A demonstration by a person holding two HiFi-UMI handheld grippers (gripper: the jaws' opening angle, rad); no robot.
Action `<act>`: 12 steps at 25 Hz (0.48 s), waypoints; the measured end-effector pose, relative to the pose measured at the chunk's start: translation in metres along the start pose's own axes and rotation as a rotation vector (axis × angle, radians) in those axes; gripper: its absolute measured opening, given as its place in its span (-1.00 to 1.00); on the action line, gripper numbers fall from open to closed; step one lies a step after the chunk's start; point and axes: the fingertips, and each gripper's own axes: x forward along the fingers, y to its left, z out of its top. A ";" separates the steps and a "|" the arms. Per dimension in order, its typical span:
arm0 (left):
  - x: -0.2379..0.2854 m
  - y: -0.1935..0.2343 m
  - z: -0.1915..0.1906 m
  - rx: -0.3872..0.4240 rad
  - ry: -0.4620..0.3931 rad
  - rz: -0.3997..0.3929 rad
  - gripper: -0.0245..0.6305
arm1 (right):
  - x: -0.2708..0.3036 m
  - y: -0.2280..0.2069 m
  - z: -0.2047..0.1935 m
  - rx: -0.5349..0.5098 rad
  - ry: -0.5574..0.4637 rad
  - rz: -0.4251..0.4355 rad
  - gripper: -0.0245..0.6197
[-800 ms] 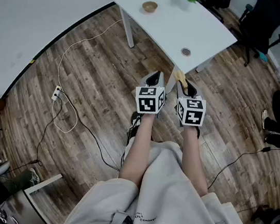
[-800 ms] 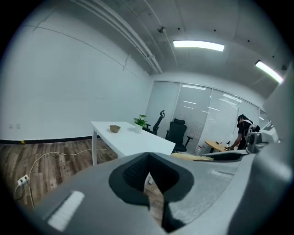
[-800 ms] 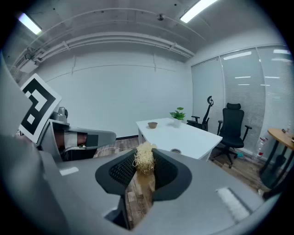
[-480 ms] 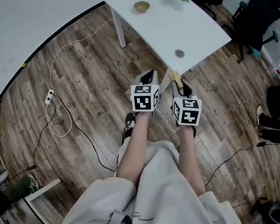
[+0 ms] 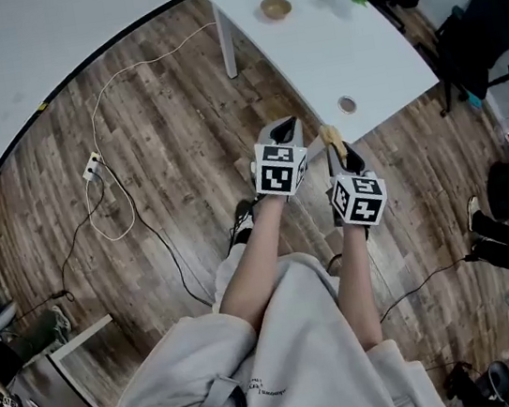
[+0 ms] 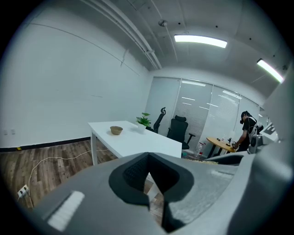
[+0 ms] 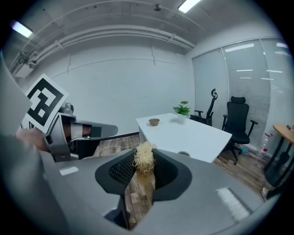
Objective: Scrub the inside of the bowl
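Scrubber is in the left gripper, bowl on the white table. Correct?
Wrong gripper. The scrubber is in the right gripper, whose jaws are clamped on it in the right gripper view. The left gripper has its jaws together on nothing. The rest stands: the bowl is on the white table.

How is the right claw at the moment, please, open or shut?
Shut: the right claw clamps a straw-coloured fibre scrubber tightly.
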 end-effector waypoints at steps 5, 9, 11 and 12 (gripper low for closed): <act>0.010 0.039 0.005 -0.005 0.002 -0.005 -0.93 | 0.035 0.010 0.005 0.016 0.029 0.006 -0.55; 0.024 0.060 0.018 -0.050 -0.038 -0.087 -0.92 | 0.065 0.016 0.027 0.001 0.018 0.011 -0.55; 0.027 0.081 0.019 -0.058 -0.029 -0.097 -0.92 | 0.081 0.024 0.035 0.002 0.016 0.007 -0.55; 0.028 0.091 0.020 -0.053 -0.020 -0.099 -0.92 | 0.088 0.028 0.039 0.005 0.013 0.004 -0.55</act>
